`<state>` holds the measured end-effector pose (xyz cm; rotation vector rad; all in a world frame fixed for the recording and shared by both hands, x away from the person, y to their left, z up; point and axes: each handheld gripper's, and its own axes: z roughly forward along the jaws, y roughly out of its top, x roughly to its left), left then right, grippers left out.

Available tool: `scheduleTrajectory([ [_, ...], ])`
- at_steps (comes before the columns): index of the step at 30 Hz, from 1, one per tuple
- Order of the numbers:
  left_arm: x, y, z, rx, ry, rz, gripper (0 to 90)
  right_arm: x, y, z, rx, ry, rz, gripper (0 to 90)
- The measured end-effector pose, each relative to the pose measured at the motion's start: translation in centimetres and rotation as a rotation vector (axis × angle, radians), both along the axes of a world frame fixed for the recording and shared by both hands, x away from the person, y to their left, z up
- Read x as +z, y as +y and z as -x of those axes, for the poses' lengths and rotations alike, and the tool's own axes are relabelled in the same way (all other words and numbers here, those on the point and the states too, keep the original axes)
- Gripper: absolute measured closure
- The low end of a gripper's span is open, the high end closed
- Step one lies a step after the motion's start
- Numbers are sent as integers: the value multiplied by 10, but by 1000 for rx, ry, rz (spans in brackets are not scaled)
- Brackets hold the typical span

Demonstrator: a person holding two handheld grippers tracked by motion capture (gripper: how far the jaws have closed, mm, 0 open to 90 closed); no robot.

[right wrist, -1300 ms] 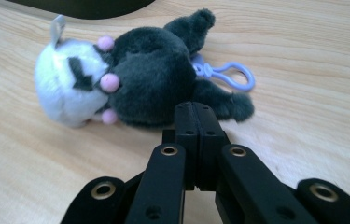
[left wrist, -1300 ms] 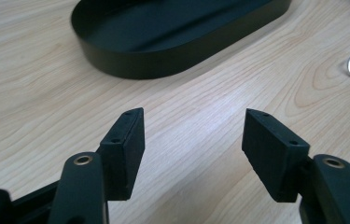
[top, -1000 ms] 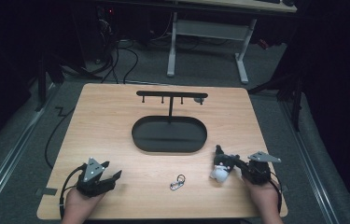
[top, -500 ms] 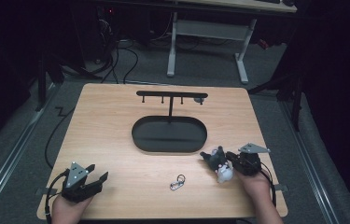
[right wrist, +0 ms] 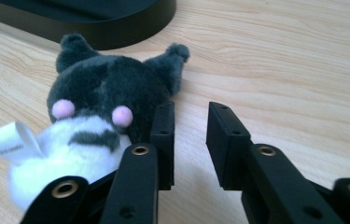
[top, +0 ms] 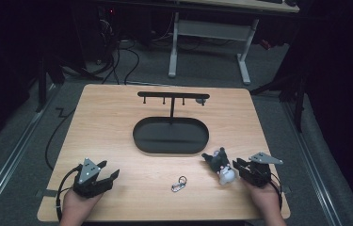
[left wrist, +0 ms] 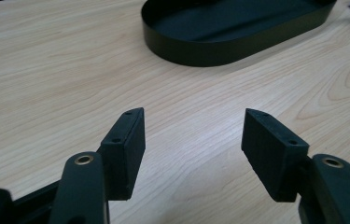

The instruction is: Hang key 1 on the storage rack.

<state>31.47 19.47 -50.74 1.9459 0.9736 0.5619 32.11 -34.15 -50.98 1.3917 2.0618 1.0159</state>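
Both claws moved: left claw [top: 109, 175] empty, jaws wide; right claw [right wrist: 189, 140] narrowly open beside the plush toy [right wrist: 102, 102]. I should widen it first.

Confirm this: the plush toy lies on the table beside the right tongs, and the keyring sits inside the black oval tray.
Wrong about the keyring: in the high view it lies on the bare table, in front of the black oval tray, not inside it. The plush toy does lie beside the right tongs.

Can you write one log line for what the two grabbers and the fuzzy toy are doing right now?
left gripper: open, nothing held | right gripper: part open, nothing between jaws | plush toy: on table beside right gripper | keyring: untouched
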Motion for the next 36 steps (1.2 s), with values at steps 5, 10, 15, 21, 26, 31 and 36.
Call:
scheduleTrajectory([
  [5,-2,-15,-11,-29,7,-13,406,-1,-6,5,-30,20,-36,711],
  [10,-5,-28,-21,-61,14,-32,404,0,-6,7,-55,59,-34,657],
  [15,-4,-37,-26,-94,7,-21,407,-2,-5,8,-68,126,-12,636],
  [21,-4,-41,-30,-121,4,-9,407,2,-7,5,-106,204,2,597],
  [26,-2,-41,-28,-130,-1,-4,407,13,-7,0,-106,251,49,566],
  [31,-2,-43,-26,-149,-10,-10,407,20,-8,-3,-89,294,76,529],
  [36,-4,-43,-25,-149,-7,-9,407,21,-7,-4,-65,318,91,505],
])
